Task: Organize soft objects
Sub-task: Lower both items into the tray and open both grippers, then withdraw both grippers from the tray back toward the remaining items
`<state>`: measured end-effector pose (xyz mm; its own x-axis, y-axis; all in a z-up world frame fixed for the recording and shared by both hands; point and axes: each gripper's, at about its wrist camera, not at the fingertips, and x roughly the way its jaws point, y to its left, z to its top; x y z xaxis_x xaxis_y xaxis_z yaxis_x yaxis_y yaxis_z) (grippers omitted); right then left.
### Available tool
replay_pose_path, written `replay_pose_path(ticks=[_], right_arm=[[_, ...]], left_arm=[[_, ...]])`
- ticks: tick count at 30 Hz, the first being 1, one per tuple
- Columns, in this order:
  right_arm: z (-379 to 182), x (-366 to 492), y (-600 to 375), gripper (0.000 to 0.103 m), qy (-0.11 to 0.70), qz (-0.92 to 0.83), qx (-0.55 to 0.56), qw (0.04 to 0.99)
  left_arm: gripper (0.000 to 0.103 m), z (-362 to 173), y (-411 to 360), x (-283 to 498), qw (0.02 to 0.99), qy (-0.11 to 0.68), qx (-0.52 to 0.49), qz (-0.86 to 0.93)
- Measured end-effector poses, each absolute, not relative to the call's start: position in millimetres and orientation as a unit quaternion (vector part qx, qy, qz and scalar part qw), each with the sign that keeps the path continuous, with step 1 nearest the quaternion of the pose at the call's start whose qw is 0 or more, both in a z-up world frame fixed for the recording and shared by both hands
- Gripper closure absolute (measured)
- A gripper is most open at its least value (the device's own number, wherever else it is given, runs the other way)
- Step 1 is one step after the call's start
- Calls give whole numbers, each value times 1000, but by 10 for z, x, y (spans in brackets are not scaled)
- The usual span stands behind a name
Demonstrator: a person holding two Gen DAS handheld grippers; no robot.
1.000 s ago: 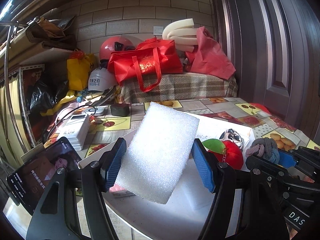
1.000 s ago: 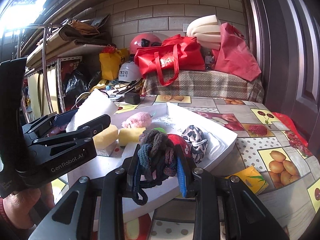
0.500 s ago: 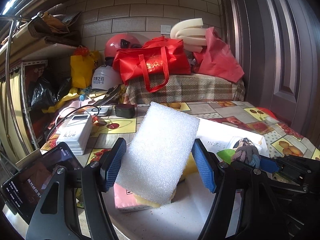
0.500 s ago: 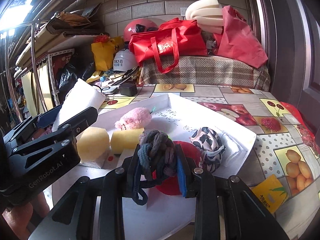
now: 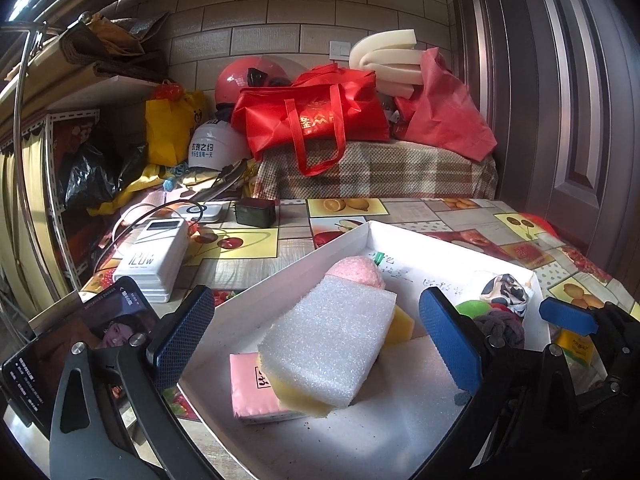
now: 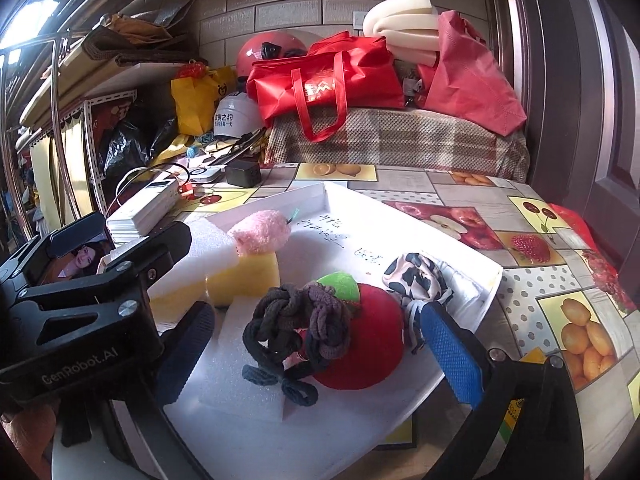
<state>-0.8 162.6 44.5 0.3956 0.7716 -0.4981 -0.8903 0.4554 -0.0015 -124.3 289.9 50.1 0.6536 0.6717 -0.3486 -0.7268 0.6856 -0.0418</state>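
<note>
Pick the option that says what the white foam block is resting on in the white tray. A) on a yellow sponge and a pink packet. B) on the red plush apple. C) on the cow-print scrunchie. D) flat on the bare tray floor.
A: the white foam block lies on top of a yellow sponge that sits on a pink packet, inside the white tray, clear of both pads of the left claw.

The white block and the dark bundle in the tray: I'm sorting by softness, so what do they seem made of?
White block: looks like packing foam, with a matte, grainy, beaded surface. Dark bundle: probably elastic fabric hair ties, fuzzy knitted loops knotted together; the fibre is unclear.
</note>
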Motion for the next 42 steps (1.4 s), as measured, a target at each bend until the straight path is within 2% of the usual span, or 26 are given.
replay_pose_path(ticks=[26, 42], right_arm=[[516, -63, 1460, 0, 181, 495, -105, 843], [551, -211, 1131, 0, 154, 496, -93, 850]], left_arm=[[0, 533, 2877, -1394, 903, 115, -103, 400], [0, 516, 2653, -1514, 898, 121, -106, 409]])
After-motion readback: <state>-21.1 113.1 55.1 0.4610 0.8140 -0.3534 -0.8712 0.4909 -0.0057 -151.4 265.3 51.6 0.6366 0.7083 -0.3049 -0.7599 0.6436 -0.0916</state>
